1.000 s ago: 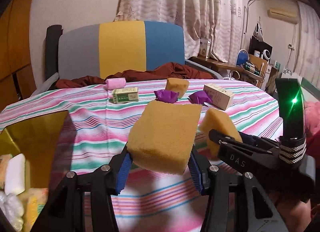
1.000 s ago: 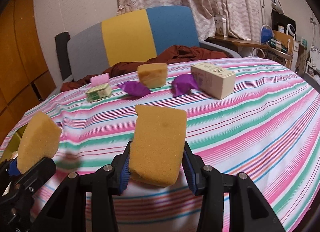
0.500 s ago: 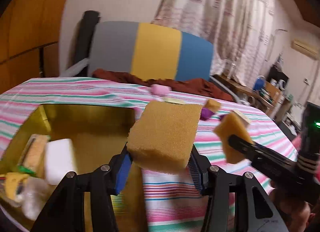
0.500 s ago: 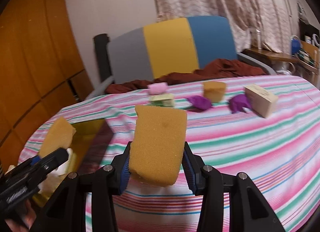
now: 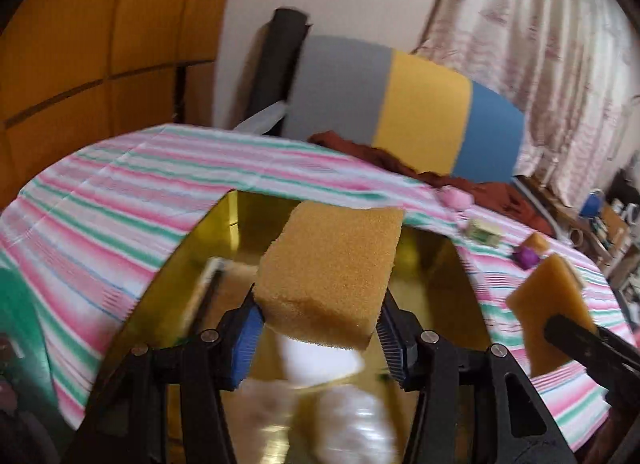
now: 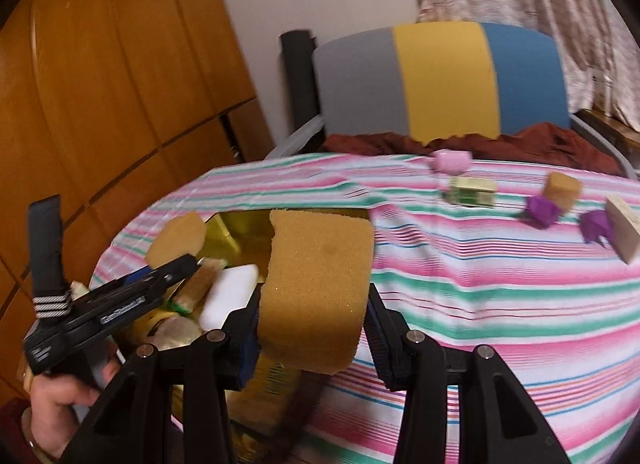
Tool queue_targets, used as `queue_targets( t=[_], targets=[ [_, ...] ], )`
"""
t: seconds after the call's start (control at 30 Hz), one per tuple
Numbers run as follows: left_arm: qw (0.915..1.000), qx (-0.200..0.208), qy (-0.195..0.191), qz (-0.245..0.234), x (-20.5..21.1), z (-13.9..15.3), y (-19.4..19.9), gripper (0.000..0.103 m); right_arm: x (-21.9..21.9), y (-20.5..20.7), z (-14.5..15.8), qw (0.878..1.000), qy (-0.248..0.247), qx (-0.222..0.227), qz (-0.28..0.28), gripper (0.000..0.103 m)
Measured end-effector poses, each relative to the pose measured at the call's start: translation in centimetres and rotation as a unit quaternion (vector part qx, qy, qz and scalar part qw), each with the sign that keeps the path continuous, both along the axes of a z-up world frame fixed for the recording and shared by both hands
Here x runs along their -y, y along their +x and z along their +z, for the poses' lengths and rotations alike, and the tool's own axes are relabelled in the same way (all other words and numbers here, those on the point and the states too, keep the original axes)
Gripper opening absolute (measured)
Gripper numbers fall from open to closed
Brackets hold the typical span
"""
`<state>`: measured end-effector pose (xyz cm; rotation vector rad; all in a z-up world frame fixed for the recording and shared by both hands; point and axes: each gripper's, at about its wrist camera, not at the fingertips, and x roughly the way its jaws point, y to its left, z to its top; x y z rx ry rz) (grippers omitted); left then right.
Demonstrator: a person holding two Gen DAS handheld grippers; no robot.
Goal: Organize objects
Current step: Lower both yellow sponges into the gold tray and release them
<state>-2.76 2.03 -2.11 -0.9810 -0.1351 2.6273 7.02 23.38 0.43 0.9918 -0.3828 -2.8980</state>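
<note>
Two sponges clamped: left gripper (image 5: 318,324) holds sponge (image 5: 332,272) above gold box (image 5: 440,284); right gripper's (image 6: 312,328) sponge (image 6: 318,288), at five o'clock of the box, risks landing outside on early release.

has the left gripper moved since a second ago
Yes. The left gripper, shut on a sponge, has swung left: the gold box, earlier at the picture's left edge, now lies right below its jaws.

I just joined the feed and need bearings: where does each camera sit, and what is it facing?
Left wrist: on the left tool, shut on a tan sponge block above the gold box; right tool at right edge.
Right wrist: on the right tool, gripping another tan sponge, facing the striped tablecloth; a hand shows.
Shared: box, tablecloth.
</note>
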Motion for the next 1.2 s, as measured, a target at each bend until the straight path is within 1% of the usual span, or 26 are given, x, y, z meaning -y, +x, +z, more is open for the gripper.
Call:
queue_targets(
  t=[0.13, 0.2, 0.33, 0.37, 0.43, 0.47, 0.5, 0.57, 0.63, 0.7, 0.77, 0.83, 0.93, 1.1, 1.2],
  targets=[
    [0.9993, 0.03, 0.005, 0.023, 1.9, -1.2, -1.6, 0.054, 1.9, -2.2, -0.3, 1.0, 0.008, 0.017, 0.014, 0.046],
    [0.9986, 0.038, 0.005, 0.036, 2.7, -1.7, -2.2, 0.054, 2.8, -3.1, -0.6, 0.999, 0.014, 0.025, 0.019, 0.046],
    [0.9977, 0.059, 0.005, 0.033, 3.2, -2.5, -3.0, 0.055, 3.9, -5.0, -1.6, 0.998, 0.015, 0.049, 0.026, 0.046],
    [0.9973, 0.065, 0.005, 0.033, 3.2, -2.6, -3.2, 0.058, 4.2, -5.3, -1.9, 0.998, 0.016, 0.053, 0.027, 0.046],
    [0.9965, 0.073, 0.011, 0.039, 3.4, -2.9, -3.3, 0.068, 4.6, -5.6, -2.1, 0.998, 0.018, 0.056, 0.03, 0.046],
    [0.9962, 0.075, 0.017, 0.042, 3.6, -2.8, -3.3, 0.077, 4.8, -5.7, -2.0, 0.998, 0.019, 0.055, 0.031, 0.046],
    [0.996, 0.072, 0.023, 0.047, 3.8, -2.6, -3.1, 0.086, 4.9, -5.8, -2.1, 0.998, 0.022, 0.055, 0.031, 0.046],
    [0.9958, 0.062, 0.029, 0.061, 3.9, -1.9, -2.8, 0.093, 5.0, -5.9, -2.2, 0.998, 0.024, 0.057, 0.032, 0.046],
    [0.9953, 0.051, 0.028, 0.078, 4.1, -1.2, -2.4, 0.093, 5.1, -6.2, -2.3, 0.997, 0.025, 0.061, 0.03, 0.046],
    [0.9935, 0.036, 0.027, 0.105, 4.7, -0.4, -1.9, 0.099, 5.0, -6.6, -2.6, 0.997, 0.022, 0.068, 0.03, 0.046],
    [0.9908, 0.023, 0.027, 0.131, 5.3, 0.3, -1.4, 0.103, 5.1, -7.0, -2.8, 0.997, 0.022, 0.074, 0.029, 0.046],
    [0.9886, 0.012, 0.033, 0.146, 5.7, 1.1, -0.9, 0.103, 5.3, -7.7, -3.1, 0.996, 0.026, 0.082, 0.03, 0.046],
    [0.9875, 0.003, 0.044, 0.151, 5.8, 2.1, -0.4, 0.103, 5.6, -8.6, -3.5, 0.995, 0.031, 0.087, 0.026, 0.046],
    [0.9878, 0.0, 0.052, 0.147, 5.7, 3.1, -0.1, 0.103, 5.9, -10.2, -3.8, 0.995, 0.029, 0.096, 0.01, 0.046],
    [0.9874, 0.002, 0.059, 0.147, 5.7, 3.2, -0.1, 0.103, 6.0, -11.1, -4.1, 0.993, 0.028, 0.115, -0.005, 0.047]
  ],
)
